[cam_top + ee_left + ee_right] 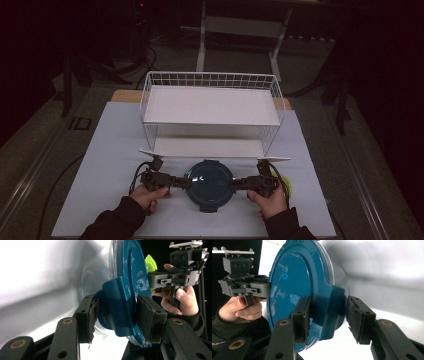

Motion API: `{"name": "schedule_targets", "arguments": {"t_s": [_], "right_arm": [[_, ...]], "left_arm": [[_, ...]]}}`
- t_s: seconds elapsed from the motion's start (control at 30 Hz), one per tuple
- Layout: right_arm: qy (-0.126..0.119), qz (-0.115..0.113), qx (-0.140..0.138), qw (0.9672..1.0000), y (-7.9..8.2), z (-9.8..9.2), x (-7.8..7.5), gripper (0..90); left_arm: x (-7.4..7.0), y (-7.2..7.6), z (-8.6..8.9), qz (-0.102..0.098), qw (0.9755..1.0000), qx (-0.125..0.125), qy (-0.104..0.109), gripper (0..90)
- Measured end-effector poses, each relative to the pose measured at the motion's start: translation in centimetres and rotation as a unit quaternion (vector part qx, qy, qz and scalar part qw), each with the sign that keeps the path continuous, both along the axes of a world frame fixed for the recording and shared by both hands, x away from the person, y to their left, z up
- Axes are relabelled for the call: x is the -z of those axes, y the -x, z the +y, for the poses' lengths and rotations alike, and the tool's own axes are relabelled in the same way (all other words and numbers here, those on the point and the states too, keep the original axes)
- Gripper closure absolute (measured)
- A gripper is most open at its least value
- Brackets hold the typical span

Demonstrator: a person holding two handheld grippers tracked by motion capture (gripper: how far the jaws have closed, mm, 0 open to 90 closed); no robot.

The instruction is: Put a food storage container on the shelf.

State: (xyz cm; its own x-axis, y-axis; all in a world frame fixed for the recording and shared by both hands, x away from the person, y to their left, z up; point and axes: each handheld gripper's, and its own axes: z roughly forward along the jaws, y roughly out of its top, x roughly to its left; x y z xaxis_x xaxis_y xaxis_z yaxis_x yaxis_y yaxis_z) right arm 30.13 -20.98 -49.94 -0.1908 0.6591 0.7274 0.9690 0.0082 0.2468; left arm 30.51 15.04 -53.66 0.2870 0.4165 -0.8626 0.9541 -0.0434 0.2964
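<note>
The left gripper [184, 182] is clamping the left clip of a round container [210, 183]; in the left gripper view its jaws are pressing on either side of the blue latch tab [117, 307]. The right gripper [235, 183] is reaching in at the opposite clip, and in the right gripper view one jaw is touching the tab [329, 312] while the other is standing slightly apart, so its jaws are bracketing the tab rather than squeezing it. The container, clear-bodied with a blue lid [294, 287], is sitting on the white counter [105, 150] just before a white wire shelf rack [212, 110]. A yellow-green object [286, 182] is peeking out beside the right hand [270, 200].
</note>
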Motion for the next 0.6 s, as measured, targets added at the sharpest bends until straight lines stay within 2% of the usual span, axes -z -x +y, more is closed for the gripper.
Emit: {"name": "schedule_targets", "arguments": {"t_s": [0.1, 0.3, 0.5, 0.6], "right_arm": [[-0.003, 0.012, 0.002, 0.9999, -0.14, 0.0, -0.01, 54.4], [-0.006, 0.017, 0.006, 0.9998, -0.09, 0.02, 0.09, 54.9], [-0.017, 0.023, 0.001, 0.9996, 0.01, 0.14, 0.16, 55.2], [-0.017, 0.02, 0.002, 0.9997, 0.23, 0.19, 0.06, 55.2]], "left_arm": [[0.04, -0.06, 0.05, 0.0, 1.0, 0.003, 0.0, 51.4], [-0.01, -0.22, 0.21, -0.001, 0.9999, 0.016, -0.002, 51.5], [0.1, 0.05, 0.5, -0.009, 0.9997, 0.024, 0.005, 51.9], [0.15, 0.23, 0.6, -0.006, 0.9997, 0.017, 0.017, 53.4]]}}
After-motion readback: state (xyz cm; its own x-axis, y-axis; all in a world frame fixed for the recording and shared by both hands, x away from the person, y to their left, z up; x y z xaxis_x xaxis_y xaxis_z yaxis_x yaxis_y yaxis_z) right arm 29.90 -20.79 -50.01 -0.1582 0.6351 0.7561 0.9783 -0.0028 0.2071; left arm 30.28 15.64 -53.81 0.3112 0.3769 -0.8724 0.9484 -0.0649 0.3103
